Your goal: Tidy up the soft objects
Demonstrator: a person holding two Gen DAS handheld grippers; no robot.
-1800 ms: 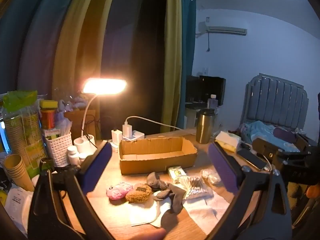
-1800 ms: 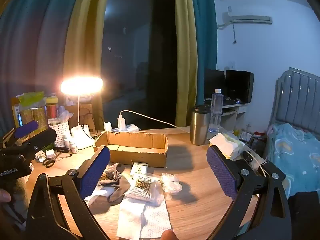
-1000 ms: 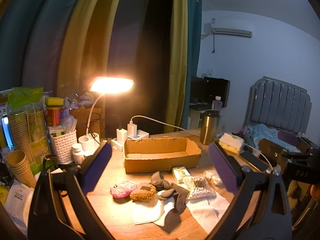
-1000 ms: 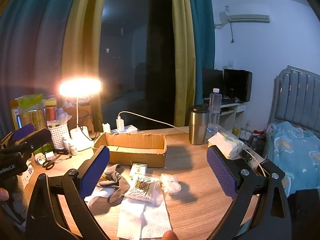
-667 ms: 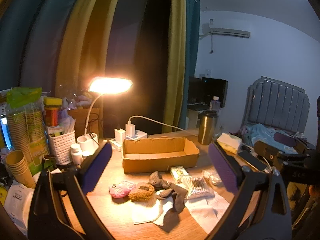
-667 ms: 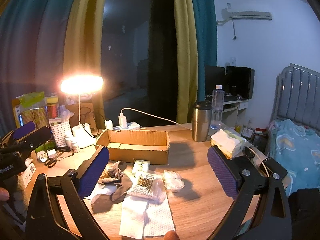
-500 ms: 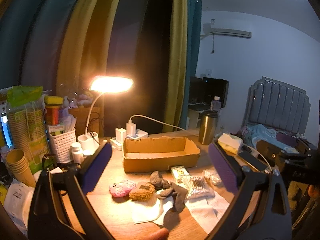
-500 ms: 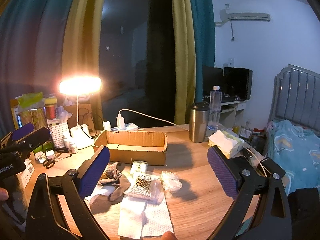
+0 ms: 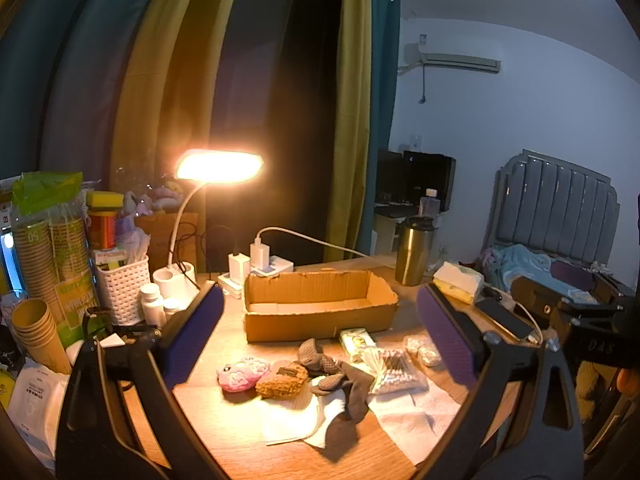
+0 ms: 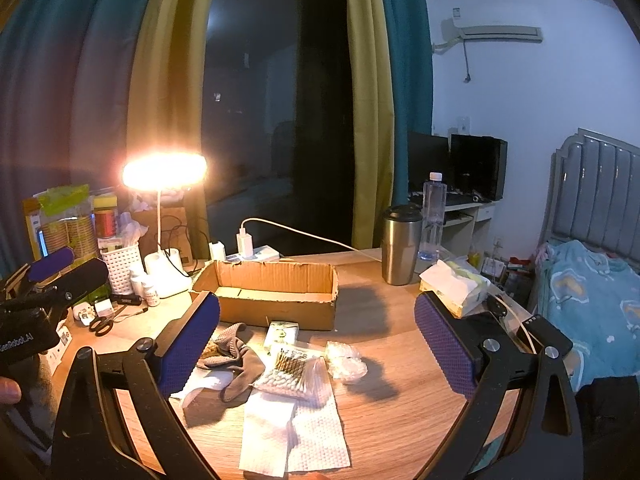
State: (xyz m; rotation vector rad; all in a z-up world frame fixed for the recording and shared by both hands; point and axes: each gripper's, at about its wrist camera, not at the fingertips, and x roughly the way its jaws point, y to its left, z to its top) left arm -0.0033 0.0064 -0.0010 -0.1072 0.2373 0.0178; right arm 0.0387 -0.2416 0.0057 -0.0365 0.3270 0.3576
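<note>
Nothing packed: I see the open brown cardboard box (image 9: pixel 320 306) at frame centre, bare inside as far as I can tell.
Left gripper (image 9: pixel 320 336): I hold it above the desk, purple pads wide apart, gripping nothing.
Right gripper (image 10: pixel 318 344): likewise spread and empty, hovering over the pile in its own view.
Soft things: pink plush toy (image 9: pixel 242 374), tan knitted pouch (image 9: pixel 282 380) and grey-brown knitted socks (image 9: pixel 340 376) lie in a row on the round wooden table (image 9: pixel 224 436), lower centre, just in front of the box.
Also there: clear bag of cotton swabs (image 10: pixel 292 376), white paper towels (image 10: pixel 296 436), small bubble-wrap packet (image 10: pixel 346 362), small green-and-white packet (image 10: pixel 283 334).
Left to do: all of it, I judge; every soft item waits outside the box.
Likely first pick: the pink toy, nearest my left pads.
</note>
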